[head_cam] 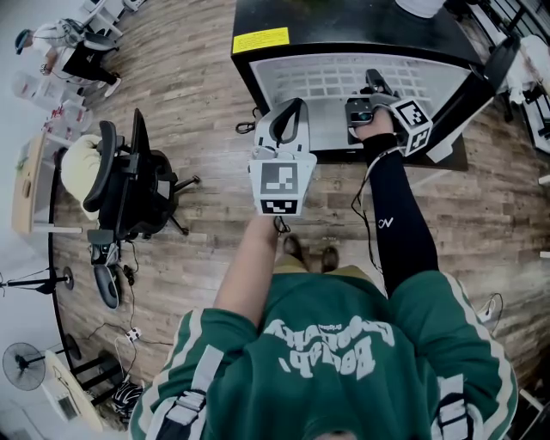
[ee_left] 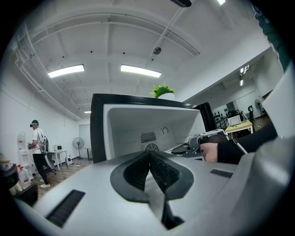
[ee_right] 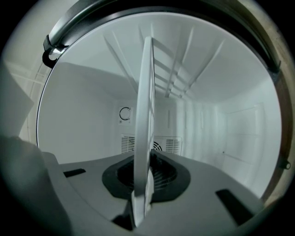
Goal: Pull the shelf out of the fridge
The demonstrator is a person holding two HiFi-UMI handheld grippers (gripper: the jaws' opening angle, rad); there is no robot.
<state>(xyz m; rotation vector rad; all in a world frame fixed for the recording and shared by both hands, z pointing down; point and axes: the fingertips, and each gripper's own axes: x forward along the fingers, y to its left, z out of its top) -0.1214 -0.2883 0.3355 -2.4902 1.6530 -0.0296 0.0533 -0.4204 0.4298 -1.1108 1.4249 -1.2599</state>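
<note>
A small black fridge stands open on the wood floor, with a white wire shelf inside its white cavity. My right gripper reaches into the opening, shut on the shelf's front edge. In the right gripper view the white shelf runs edge-on from between the pads of the right gripper toward the back wall. My left gripper hangs in front of the fridge, left of the right one, touching nothing. In its own view the left gripper has its pads pressed together with nothing between them.
The fridge door stands swung open to the right. A black office chair is on the floor to the left. A potted plant sits on the fridge top. A person stands far off at the left.
</note>
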